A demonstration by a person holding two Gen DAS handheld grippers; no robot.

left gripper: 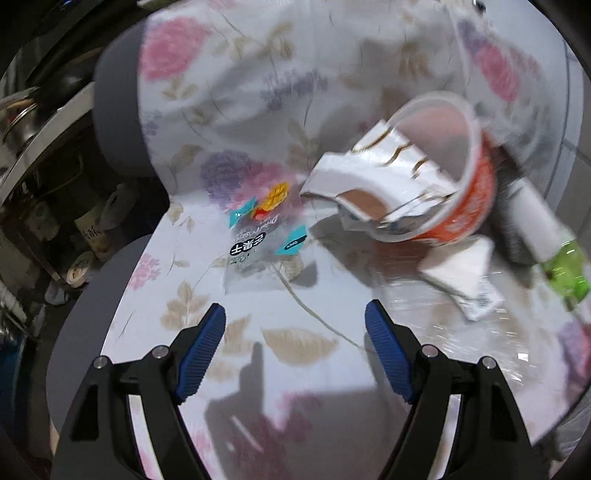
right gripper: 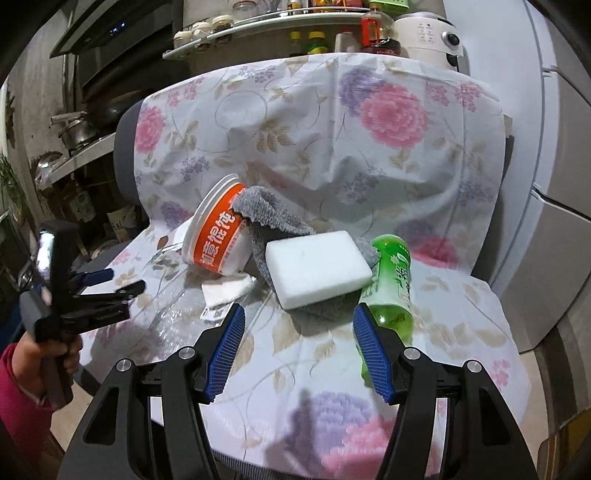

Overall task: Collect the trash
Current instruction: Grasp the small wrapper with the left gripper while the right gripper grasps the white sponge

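An orange-and-white instant-food cup (left gripper: 447, 173) lies on its side on the flowered cloth, with its torn foil lid (left gripper: 380, 177) hanging out. A clear snack wrapper (left gripper: 258, 236) lies left of it and a crumpled white paper (left gripper: 469, 277) to its right. My left gripper (left gripper: 295, 328) is open and empty, just short of the wrapper. In the right wrist view the cup (right gripper: 218, 232), a white sponge (right gripper: 317, 267) on a grey towel (right gripper: 273, 218), a green bottle (right gripper: 391, 280) and the paper (right gripper: 225, 291) lie ahead. My right gripper (right gripper: 299, 332) is open and empty before the sponge.
The flowered cloth (right gripper: 332, 122) covers a chair seat and backrest. The left gripper shows at the left of the right wrist view (right gripper: 107, 284). Kitchen shelves with jars and pots (right gripper: 258, 22) stand behind, a white appliance (right gripper: 432, 33) at the back right.
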